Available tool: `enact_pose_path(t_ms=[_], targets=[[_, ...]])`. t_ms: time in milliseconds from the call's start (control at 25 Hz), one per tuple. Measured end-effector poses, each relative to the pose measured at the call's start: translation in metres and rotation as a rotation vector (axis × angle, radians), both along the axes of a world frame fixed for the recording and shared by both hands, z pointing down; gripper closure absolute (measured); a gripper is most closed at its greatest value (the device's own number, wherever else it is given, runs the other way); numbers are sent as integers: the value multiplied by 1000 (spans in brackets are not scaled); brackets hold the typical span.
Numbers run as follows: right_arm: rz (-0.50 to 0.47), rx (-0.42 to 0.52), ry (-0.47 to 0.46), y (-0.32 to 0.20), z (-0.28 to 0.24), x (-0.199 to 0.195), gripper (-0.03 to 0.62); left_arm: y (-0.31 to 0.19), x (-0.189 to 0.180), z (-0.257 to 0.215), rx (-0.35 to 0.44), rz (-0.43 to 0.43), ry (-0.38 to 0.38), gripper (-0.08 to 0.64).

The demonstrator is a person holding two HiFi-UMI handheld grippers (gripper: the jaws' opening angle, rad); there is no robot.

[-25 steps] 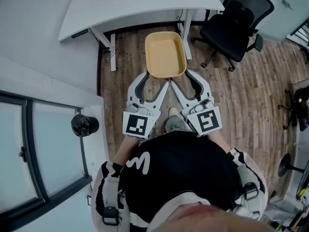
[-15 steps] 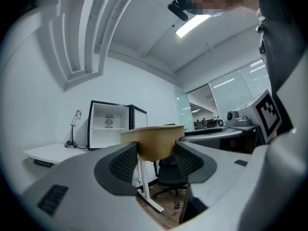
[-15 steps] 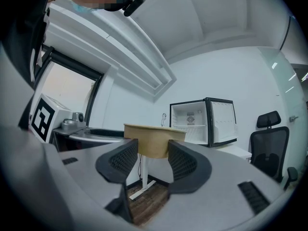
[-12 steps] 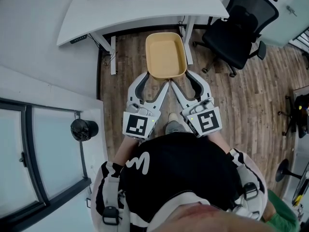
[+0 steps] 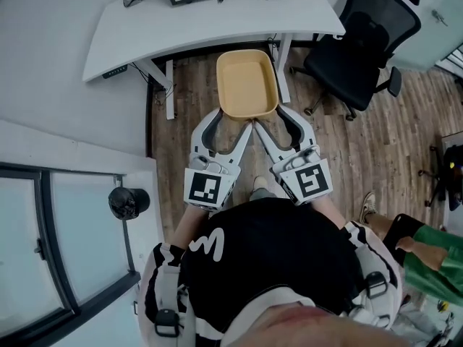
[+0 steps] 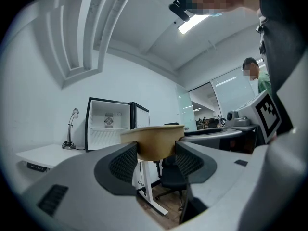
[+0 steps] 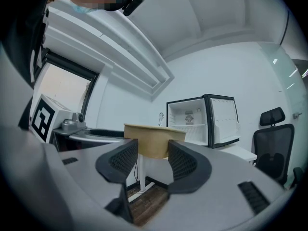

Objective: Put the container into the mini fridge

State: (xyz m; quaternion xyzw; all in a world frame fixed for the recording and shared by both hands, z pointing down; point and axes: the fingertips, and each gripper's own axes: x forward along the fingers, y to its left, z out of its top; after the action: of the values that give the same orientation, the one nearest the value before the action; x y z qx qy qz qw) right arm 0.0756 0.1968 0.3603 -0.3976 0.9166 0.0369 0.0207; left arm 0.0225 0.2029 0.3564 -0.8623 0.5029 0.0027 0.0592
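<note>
at upper centre of the head view, container (image 5: pixel 247 84) is hanging level over the floor, open side up. left gripper (image 5: pixel 233 121) and right gripper (image 5: pixel 273 120) are both pinching its near rim, sharing the load. fridge (image 7: pixel 199 119) is standing open ahead.

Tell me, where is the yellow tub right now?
The tub is mid head view, held by the left gripper and right gripper over the wooden floor, just short of the white desk.
</note>
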Motion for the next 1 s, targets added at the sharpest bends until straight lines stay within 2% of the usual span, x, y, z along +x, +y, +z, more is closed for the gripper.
enact_pose_path(t_ms=[200,320,1000], targets=[[7,-37,3,-24,-4,2,390,-21,1,-4,6,-14,-3,318],[-5,-30,4,-37,-7,2,390,-34,1,-7,28,-22,-9,318],[-72,-24,15,-89,-2,14,390,-83,14,-3,20,-88,0,318]])
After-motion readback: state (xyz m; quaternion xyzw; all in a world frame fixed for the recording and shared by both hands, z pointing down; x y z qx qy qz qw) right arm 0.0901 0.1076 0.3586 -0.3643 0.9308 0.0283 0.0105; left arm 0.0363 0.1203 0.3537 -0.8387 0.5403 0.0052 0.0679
